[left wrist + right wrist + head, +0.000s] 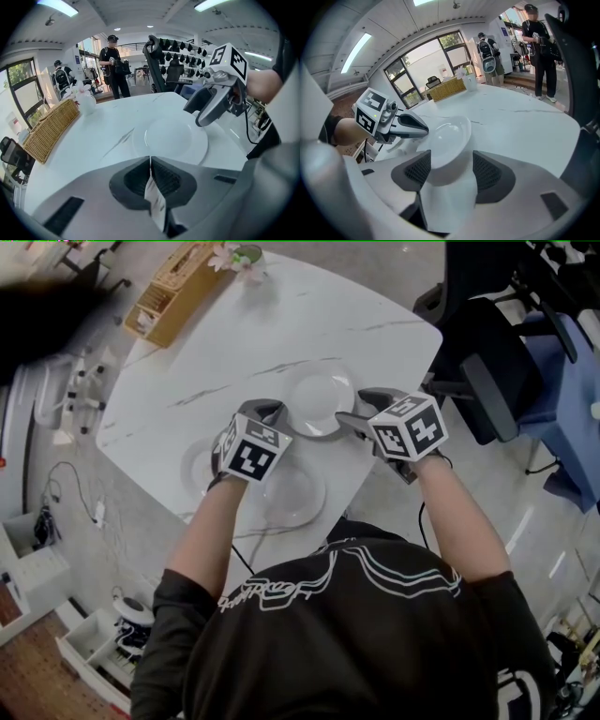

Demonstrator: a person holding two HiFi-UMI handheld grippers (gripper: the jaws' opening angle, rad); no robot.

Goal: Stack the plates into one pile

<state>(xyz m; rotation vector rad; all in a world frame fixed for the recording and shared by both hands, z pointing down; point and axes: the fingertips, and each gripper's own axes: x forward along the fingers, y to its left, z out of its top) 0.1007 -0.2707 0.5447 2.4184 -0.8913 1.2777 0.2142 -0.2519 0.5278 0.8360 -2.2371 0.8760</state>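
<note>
Three white plates lie on the white marble table (pixel 234 343). The far plate (pixel 319 395) (pixel 171 138) (pixel 449 133) sits between my two grippers. A second plate (pixel 199 467) lies at the left, partly hidden under my left hand. The third plate (pixel 292 493) is nearest my body. My left gripper (pixel 278 412) (pixel 150 158) (pixel 423 130) is shut, its tips at the far plate's left rim. My right gripper (pixel 349 418) (pixel 451 171) (pixel 199 118) is open, and the far plate's right rim reaches in between its jaws.
A wicker basket (pixel 173 292) (pixel 49 129) and a small vase of flowers (pixel 239 257) (pixel 84 101) stand at the table's far end. Dark chairs (pixel 483 362) stand to the right of the table. People stand in the room behind.
</note>
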